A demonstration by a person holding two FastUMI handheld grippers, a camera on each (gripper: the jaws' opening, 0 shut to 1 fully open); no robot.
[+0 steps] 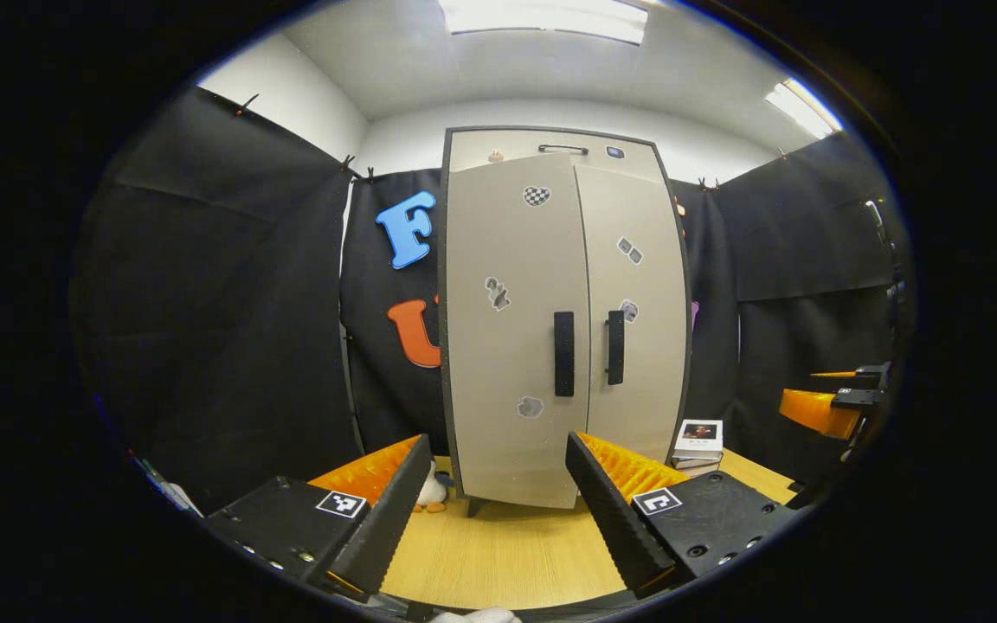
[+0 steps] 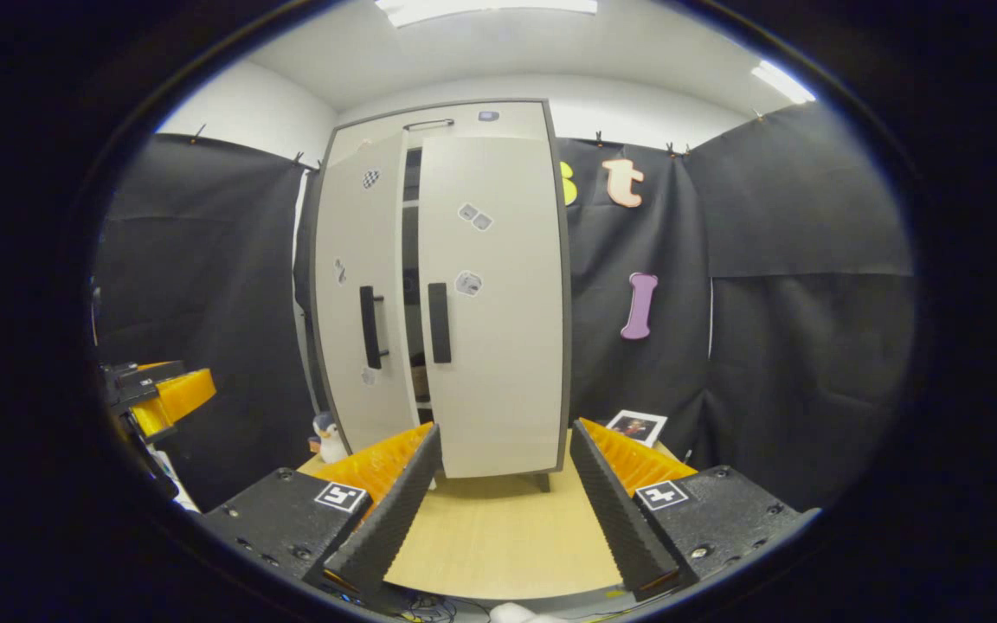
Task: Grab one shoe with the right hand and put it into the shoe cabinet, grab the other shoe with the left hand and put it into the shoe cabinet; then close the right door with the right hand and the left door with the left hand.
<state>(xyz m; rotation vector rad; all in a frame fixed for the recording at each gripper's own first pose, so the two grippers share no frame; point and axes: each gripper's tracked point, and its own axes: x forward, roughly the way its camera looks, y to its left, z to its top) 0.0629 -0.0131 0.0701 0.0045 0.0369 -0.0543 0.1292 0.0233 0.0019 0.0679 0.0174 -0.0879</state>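
While both tools hang back from the furniture, the findings are:
Shoe cabinet [image 1: 563,320]: upright on the desk [image 1: 507,545]; stickers on doors, no writing legible.
Left door [image 2: 360,294]: slightly ajar, dark gap beside it.
Right door [image 2: 494,303]: flush with the frame.
Left tool [image 1: 498,497]: fingers spread, released, aimed at the cabinet.
Right tool [image 2: 503,493]: fingers spread, released, aimed at the cabinet.
Books [image 1: 697,443]: stacked beside the cabinet; cover unreadable.
Penguin toy [image 2: 327,435]: on the desk at the cabinet's left.
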